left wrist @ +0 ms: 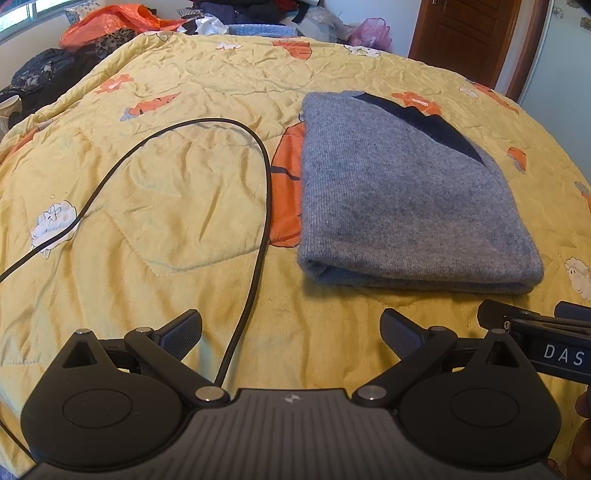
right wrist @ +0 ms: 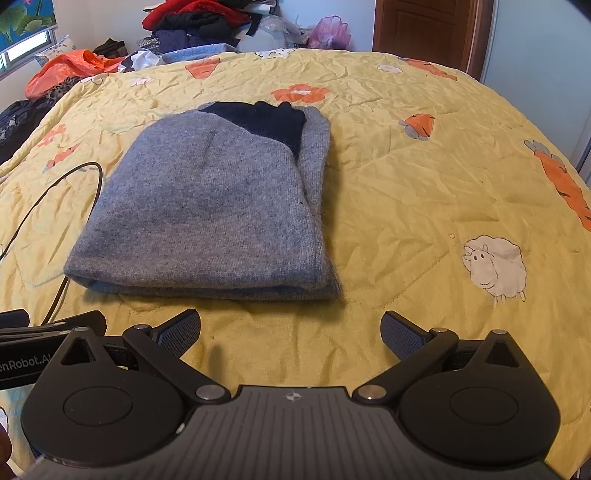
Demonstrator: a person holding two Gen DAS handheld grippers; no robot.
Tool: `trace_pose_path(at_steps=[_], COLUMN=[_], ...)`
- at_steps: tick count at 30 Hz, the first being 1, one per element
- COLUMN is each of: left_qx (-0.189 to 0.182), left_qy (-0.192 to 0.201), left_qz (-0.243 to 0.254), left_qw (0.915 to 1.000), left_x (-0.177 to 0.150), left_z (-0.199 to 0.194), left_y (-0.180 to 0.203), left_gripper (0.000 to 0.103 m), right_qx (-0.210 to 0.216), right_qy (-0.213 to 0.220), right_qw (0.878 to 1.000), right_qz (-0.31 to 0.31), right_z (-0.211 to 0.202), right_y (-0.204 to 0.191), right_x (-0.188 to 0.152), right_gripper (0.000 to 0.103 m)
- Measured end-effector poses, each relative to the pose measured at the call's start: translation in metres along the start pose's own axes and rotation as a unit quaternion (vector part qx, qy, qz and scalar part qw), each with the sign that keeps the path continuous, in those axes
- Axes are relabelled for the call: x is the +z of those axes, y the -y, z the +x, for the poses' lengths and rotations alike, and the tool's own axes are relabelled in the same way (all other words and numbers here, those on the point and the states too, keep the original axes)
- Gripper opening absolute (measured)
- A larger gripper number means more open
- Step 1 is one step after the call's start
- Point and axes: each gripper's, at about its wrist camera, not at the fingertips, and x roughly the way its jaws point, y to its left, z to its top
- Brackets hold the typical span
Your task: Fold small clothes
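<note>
A grey knitted garment (left wrist: pixel 402 199) with a dark navy patch lies folded into a neat rectangle on the yellow quilt (left wrist: pixel 166 177). In the right wrist view the garment (right wrist: pixel 210 206) sits ahead and left of centre. My left gripper (left wrist: pixel 291 328) is open and empty, just short of the garment's near left corner. My right gripper (right wrist: pixel 291 328) is open and empty, just short of its near right corner. Part of the right gripper (left wrist: pixel 535 325) shows at the right edge of the left wrist view.
A black cable (left wrist: pixel 258 206) loops over the quilt left of the garment and runs under my left gripper. Piles of clothes and bags (right wrist: pixel 207 26) lie past the far edge of the bed. A brown door (right wrist: pixel 424 26) stands at the back right.
</note>
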Motion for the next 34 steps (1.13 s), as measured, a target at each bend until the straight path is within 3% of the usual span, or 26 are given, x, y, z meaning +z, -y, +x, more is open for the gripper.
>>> trace_pose_path(at_steps=[15, 22, 27, 34], left_qx=[-0.009, -0.017, -0.025, -0.03], left_qy=[0.003, 0.024, 0.007, 0.031], left_qz=[0.004, -0.003, -0.009, 0.026], left_qw=[0.9999, 0.9995, 0.9996, 0.9987], left_x=[0.002, -0.002, -0.002, -0.001], left_z=[-0.002, -0.008, -0.005, -0.016], left_y=[0.003, 0.0, -0.002, 0.002], left_gripper=[0.103, 0.103, 0.103, 0.103], right_qx=[0.0, 0.001, 0.003, 0.003], right_qy=[0.002, -0.001, -0.001, 0.002], right_qw=[1.0, 1.0, 1.0, 1.0], right_qz=[0.004, 0.009, 0.011, 0.01], right_z=[-0.001, -0.002, -0.001, -0.001], right_y=[0.002, 0.003, 0.003, 0.005], right_x=[0.001, -0.001, -0.001, -0.001], right_gripper=[0.102, 0.102, 0.102, 0.102])
